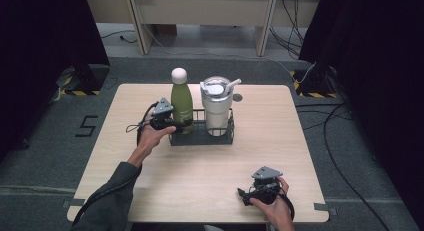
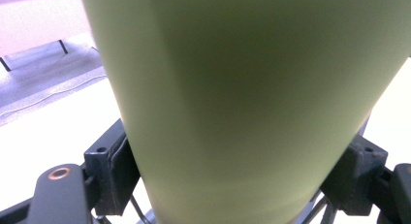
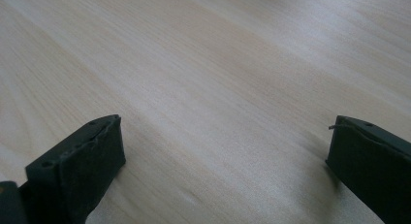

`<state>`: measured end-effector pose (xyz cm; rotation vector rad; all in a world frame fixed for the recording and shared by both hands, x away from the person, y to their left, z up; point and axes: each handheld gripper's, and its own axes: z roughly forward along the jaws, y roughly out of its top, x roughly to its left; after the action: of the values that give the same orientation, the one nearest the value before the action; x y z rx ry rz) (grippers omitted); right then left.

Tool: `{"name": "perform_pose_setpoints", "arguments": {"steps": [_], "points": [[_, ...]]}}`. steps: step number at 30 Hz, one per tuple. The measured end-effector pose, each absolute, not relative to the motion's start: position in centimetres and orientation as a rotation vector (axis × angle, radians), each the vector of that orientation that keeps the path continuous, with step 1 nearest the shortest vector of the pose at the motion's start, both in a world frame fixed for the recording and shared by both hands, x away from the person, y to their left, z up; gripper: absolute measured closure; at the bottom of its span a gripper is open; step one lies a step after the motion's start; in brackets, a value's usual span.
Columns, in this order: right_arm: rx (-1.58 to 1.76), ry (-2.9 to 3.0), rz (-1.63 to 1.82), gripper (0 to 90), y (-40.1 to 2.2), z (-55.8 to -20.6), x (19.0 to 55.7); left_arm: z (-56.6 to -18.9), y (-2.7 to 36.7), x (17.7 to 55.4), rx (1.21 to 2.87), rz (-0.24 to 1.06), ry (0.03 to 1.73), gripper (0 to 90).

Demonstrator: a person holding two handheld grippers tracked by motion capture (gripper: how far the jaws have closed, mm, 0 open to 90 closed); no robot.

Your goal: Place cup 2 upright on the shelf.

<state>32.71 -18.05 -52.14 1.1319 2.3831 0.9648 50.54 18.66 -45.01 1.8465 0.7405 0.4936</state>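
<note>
Left gripper clamps the green bottle low, standing in the wire caddy at 9 o'clock of the tumbler; right gripper idle, jaws apart; risk: the top-heavy bottle tips, snagging the caddy rim.

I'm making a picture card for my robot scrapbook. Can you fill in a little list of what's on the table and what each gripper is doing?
table: light wood
rack: black wire basket near the far middle of the table
green bottle: upright in the rack's left side, round cream cap
tumbler: cream, with lid and straw, upright in the rack's right side
left gripper: closed around the green bottle's body
right gripper: open, nothing between its jaws, low over bare table near the front edge
</note>
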Motion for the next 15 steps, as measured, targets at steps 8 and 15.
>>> {"name": "perform_pose_setpoints", "arguments": {"steps": [8, 15], "points": [[1.132, 2.383, 0.965, 0.3, -18.05, -52.14, 32.71, -45.12, 18.89, 50.54, 1.841, 0.479, 0.761, 16.3], [1.132, 2.383, 0.965, 0.3, -18.05, -52.14, 32.71, -44.84, 19.07, 50.31, 1.848, 0.467, 0.765, 14.9]]}}
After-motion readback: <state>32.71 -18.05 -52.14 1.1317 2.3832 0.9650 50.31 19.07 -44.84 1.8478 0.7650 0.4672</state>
